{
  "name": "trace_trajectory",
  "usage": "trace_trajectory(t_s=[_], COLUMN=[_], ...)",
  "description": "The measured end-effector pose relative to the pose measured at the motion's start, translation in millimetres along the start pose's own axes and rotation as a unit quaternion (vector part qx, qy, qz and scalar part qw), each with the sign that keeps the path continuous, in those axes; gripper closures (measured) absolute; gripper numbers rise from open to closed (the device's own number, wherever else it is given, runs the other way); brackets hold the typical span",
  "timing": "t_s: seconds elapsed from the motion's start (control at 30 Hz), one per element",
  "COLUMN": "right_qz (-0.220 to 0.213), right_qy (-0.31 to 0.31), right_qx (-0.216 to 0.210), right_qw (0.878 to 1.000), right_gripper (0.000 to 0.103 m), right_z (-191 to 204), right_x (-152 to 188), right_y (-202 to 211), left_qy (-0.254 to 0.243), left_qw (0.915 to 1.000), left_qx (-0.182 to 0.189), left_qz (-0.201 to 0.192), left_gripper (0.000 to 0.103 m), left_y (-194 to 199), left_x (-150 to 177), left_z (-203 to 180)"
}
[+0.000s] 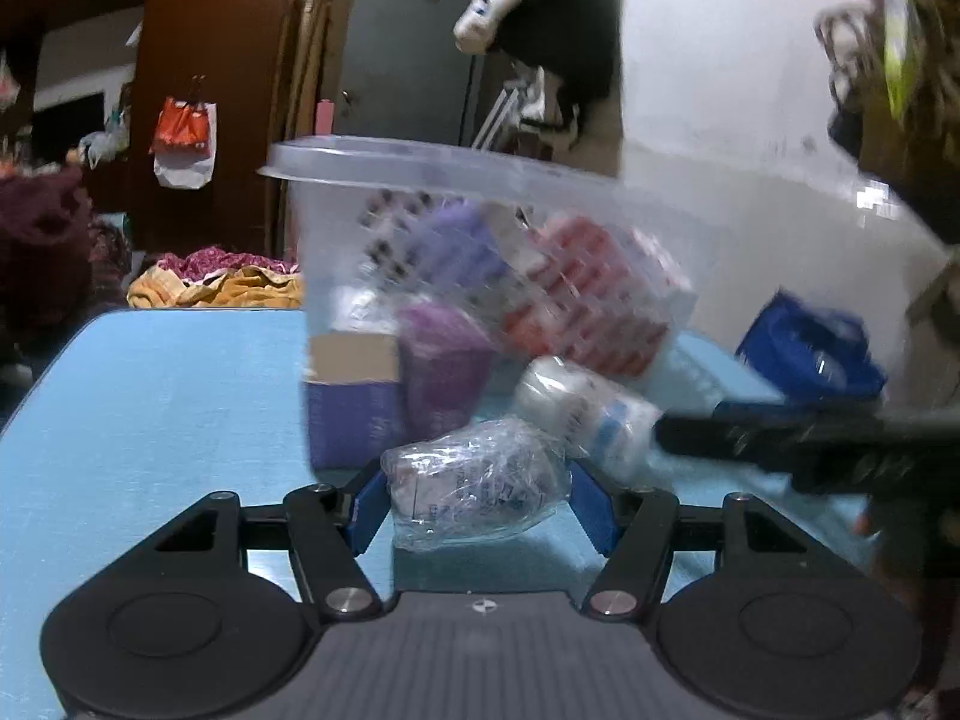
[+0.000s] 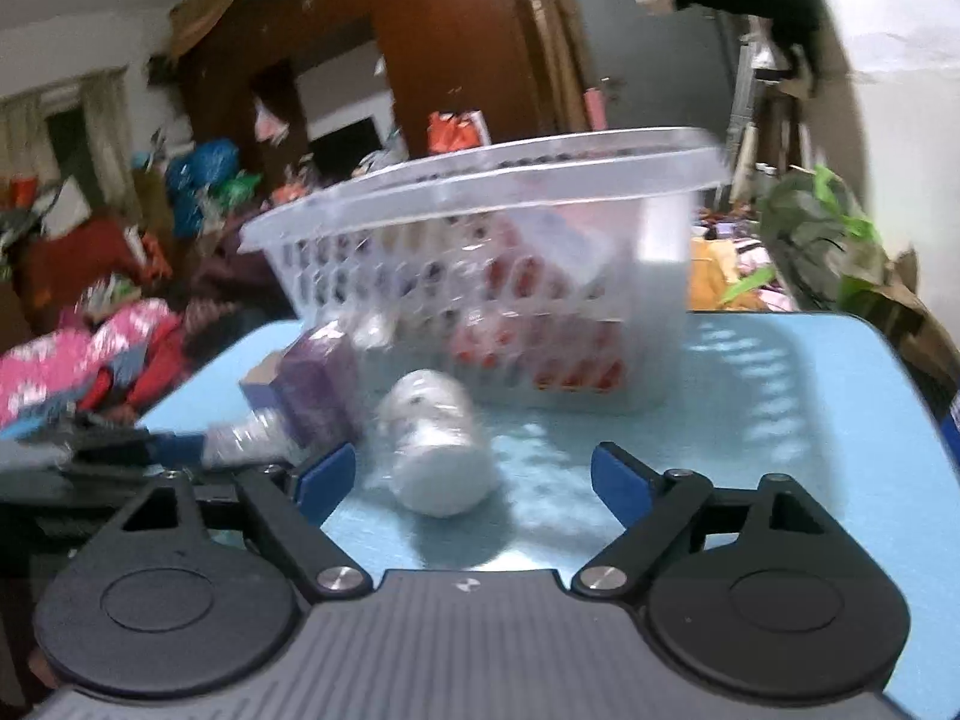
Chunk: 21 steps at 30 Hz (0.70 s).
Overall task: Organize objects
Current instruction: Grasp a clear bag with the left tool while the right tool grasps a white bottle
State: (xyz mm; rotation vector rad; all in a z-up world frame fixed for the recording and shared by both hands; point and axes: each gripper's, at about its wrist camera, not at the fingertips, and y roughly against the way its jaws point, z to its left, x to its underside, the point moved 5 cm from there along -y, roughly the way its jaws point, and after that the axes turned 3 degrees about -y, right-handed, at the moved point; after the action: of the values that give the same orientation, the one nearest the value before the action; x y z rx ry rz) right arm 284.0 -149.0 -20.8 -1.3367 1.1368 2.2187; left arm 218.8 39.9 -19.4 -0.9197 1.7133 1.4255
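On the blue bench [image 1: 150,396], the purple box [image 1: 351,414] stands at the left, against the clear basket [image 2: 480,252], which already holds red-and-white packets.

The left hand-held gripper [image 1: 480,501] sits around a crinkly plastic-wrapped roll [image 1: 474,480]: its blue pads [image 1: 366,501] are right at the wrapper's two sides, about half open. Whether they press yet cannot be told. The risk there is that the loose film gives way or slides, so the roll slips out on the lift, or the pads catch only film.

To the right, the right hand-held gripper [image 2: 474,480] stands wide, its pads apart from a white wrapped roll [image 2: 438,444] lying on its side between them. Being round, it could roll off if one pad nudges it first. The two tools are close and could knock each other or the box.
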Motion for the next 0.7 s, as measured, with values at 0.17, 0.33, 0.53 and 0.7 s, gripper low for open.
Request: trace_trajectory(t_s=[0.17,0.33,0.53,0.7], right_qz=[0.027,0.023,-0.023,-0.061], right_qy=[0.038,0.038,0.041,0.046], right_qx=[0.018,0.021,0.017,0.014], right_qw=[0.999,0.999,0.999,0.997], right_gripper=[0.037,0.053,0.053,0.054], right_z=[18,16,16,19], right_x=[-1,3,7,7], right_y=[-21,-21,10,29], left_qy=[0.031,0.020,0.030,0.027], left_qw=[0.9993,0.9991,0.9981,0.9981], left_qx=[0.009,0.024,0.034,0.034], left_qz=[-0.016,-0.029,-0.042,-0.045], left_gripper=[0.035,0.035,0.035,0.035], left_y=[4,6,9,9], left_x=[-3,-3,-2,-2], left_z=[23,20,23,23])
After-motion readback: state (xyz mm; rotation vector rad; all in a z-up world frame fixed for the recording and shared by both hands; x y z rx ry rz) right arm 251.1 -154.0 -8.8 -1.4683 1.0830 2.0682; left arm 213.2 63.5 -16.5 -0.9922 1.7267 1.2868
